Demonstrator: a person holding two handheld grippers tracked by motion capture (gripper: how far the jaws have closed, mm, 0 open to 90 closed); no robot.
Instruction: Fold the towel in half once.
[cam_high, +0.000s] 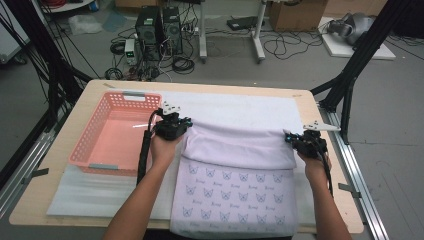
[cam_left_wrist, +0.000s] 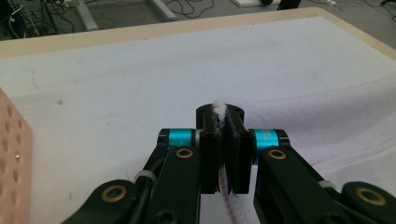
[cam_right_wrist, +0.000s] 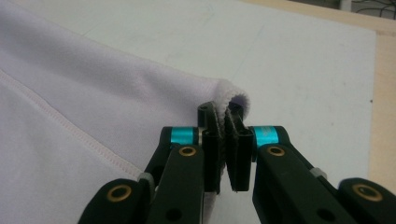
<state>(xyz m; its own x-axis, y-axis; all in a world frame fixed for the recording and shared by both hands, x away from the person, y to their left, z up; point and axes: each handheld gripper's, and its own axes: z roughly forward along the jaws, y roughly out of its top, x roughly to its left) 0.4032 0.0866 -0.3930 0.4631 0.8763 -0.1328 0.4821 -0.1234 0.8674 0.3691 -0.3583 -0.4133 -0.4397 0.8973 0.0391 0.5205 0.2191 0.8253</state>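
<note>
A pale lilac cloth with a small printed pattern lies on the white mat, its far part folded back toward me so the plain side faces up. My left gripper holds the fold's left corner and is shut on it. In the left gripper view the jaws pinch a fluffy cloth edge between the pads. My right gripper is shut on the fold's right corner. The right gripper view has the cloth hem curling over the closed jaws. Both corners are lifted slightly off the mat.
A pink perforated plastic basket stands left of the cloth, close to my left forearm. The wooden table's edge lies just right of my right hand. Black frame posts, cables and computers stand on the floor beyond the table.
</note>
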